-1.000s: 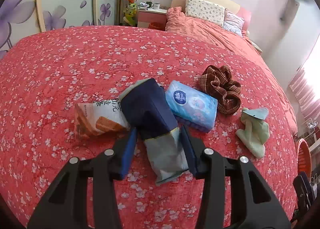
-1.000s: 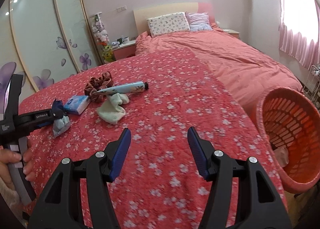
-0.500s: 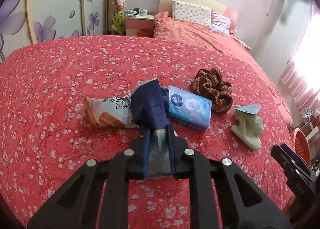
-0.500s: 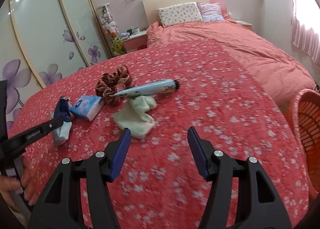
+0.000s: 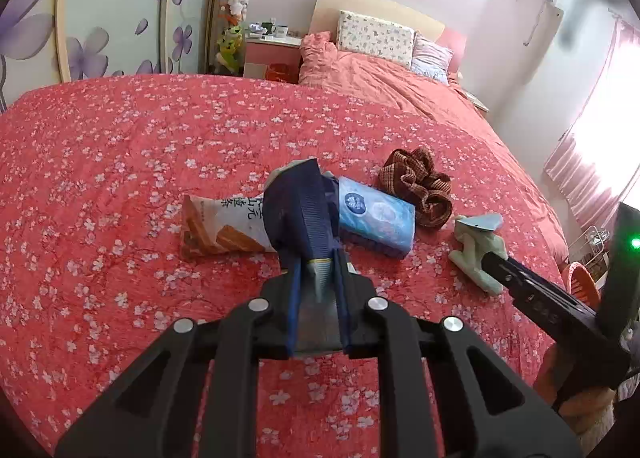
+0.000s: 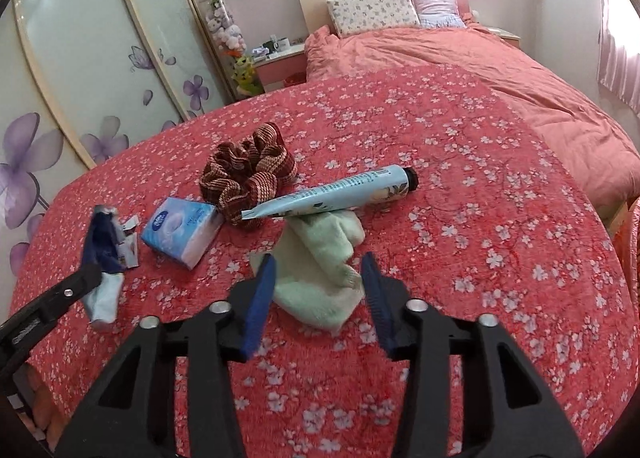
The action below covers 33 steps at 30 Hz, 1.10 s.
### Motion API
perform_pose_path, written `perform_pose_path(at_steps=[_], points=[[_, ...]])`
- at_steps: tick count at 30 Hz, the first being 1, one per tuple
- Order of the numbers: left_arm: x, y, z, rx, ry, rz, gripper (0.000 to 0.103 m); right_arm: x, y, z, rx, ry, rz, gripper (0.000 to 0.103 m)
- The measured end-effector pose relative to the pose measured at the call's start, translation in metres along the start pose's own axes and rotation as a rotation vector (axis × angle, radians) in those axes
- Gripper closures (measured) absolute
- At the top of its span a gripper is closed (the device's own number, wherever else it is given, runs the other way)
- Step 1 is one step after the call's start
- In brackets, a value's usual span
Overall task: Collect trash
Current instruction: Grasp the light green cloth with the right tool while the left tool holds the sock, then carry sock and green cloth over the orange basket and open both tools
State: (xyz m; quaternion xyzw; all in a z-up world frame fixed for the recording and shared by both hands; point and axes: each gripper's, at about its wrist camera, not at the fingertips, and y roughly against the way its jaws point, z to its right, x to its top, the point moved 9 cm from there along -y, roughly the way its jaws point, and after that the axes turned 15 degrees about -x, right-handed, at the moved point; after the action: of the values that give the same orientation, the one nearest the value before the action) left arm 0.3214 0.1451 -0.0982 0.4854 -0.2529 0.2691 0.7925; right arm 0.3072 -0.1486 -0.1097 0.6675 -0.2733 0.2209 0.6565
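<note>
My left gripper (image 5: 317,258) is shut on a dark blue and silver wrapper (image 5: 298,213), which also shows in the right wrist view (image 6: 102,246), held just above the red flowered bedspread (image 5: 120,161). An orange snack wrapper (image 5: 216,227) lies to its left. My right gripper (image 6: 318,282) is open, its fingers either side of a pale green cloth (image 6: 324,258). A light blue tube (image 6: 332,193) rests across that cloth.
A blue tissue pack (image 5: 376,219) and a brown checked scrunchie (image 5: 416,185) lie beside the wrappers. An orange basket (image 5: 580,278) stands past the bed's right edge. Pillows (image 6: 372,9) and a bedside table (image 5: 272,53) are at the far end.
My left gripper has shut on the dark blue wrapper and lifted it slightly. My right gripper has swung left from the basket side and moved in over the green cloth.
</note>
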Motion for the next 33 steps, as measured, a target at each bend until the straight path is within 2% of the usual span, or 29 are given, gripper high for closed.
perform_pose_path(at_steps=[1,2,5,19,25,33], points=[[0.0,0.001,0.001,0.0,-0.003,0.002,0.087,-0.001,-0.001,0.002,-0.011,0.004,-0.003,0.088],[0.0,0.003,0.002,-0.002,-0.007,0.004,0.087,-0.002,0.0,0.003,-0.007,0.003,-0.004,0.094],[0.001,0.006,0.007,-0.01,-0.012,0.009,0.087,-0.001,0.01,0.006,0.018,-0.009,0.008,0.1],[0.001,0.026,0.052,-0.061,-0.066,0.035,0.087,0.01,0.086,0.041,0.075,-0.064,0.157,0.1],[0.001,0.031,0.087,-0.1,-0.108,0.042,0.087,0.021,0.117,0.066,0.032,-0.088,0.249,0.1],[0.003,0.033,0.141,-0.172,-0.175,0.046,0.087,0.019,0.142,0.106,-0.026,-0.136,0.317,0.1]])
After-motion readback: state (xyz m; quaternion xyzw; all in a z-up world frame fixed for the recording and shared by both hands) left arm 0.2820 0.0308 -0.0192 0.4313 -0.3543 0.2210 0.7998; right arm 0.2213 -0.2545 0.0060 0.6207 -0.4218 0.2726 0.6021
